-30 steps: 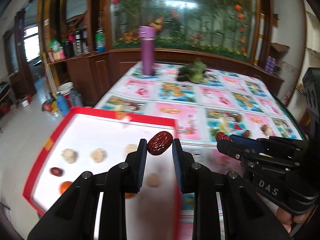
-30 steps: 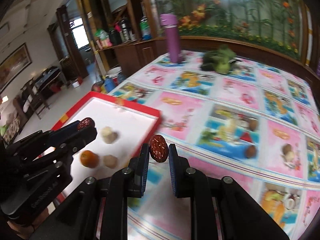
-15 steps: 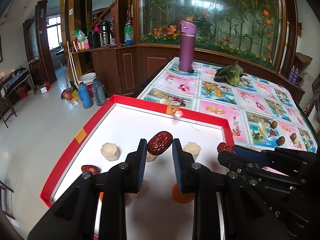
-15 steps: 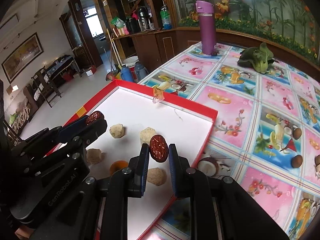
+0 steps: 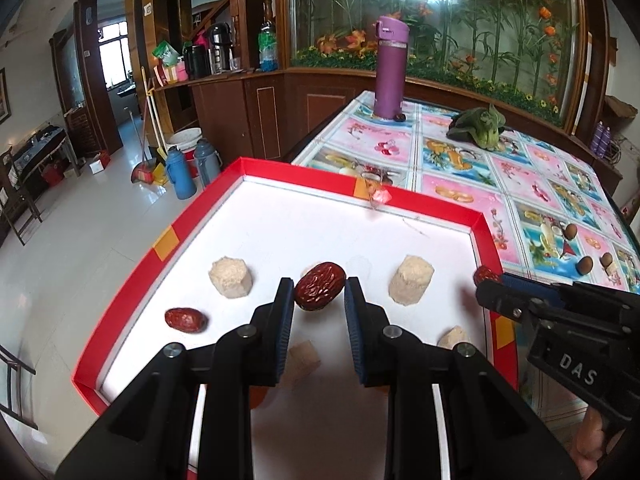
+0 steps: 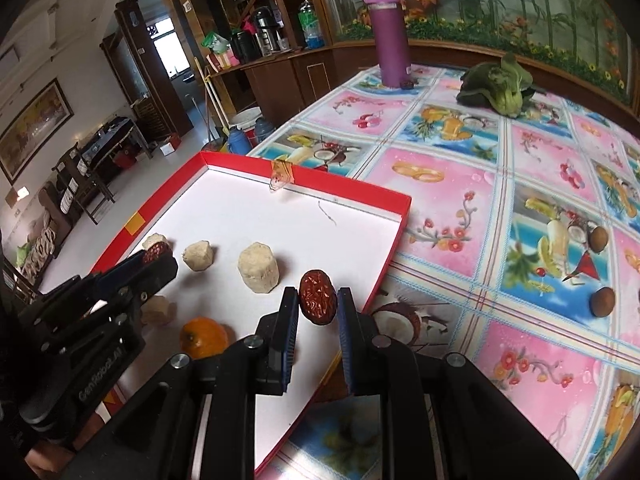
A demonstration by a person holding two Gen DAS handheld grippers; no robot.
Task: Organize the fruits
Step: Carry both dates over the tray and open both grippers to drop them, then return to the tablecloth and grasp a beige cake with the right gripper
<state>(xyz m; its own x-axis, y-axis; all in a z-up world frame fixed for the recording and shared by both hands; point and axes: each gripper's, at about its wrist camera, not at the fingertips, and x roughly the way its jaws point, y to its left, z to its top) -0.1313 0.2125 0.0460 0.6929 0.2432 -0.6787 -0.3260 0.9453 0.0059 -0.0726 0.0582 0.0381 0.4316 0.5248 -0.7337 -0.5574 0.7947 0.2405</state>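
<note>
A red-rimmed white tray (image 5: 168,238) (image 6: 352,186) lies at the table's left end. My left gripper (image 5: 319,294) is shut on a red date (image 5: 320,286) and hangs over the tray's middle. My right gripper (image 6: 318,300) is shut on another red date (image 6: 317,296) above the tray's right part; in the left wrist view it shows at the tray's right rim (image 5: 490,282). In the tray lie a loose date (image 5: 186,319), several beige lumps (image 5: 231,277) (image 6: 258,266) and an orange fruit (image 6: 203,337).
Brown round fruits (image 6: 602,300) (image 5: 585,266) lie on the fruit-print tablecloth right of the tray. A purple bottle (image 5: 390,72) and a green leafy vegetable (image 6: 498,88) stand at the far end. The floor drops off left of the tray.
Both grippers have travelled left from the tablecloth to above the tray, each still holding its date. The tray's contents now appear nearer and larger.
</note>
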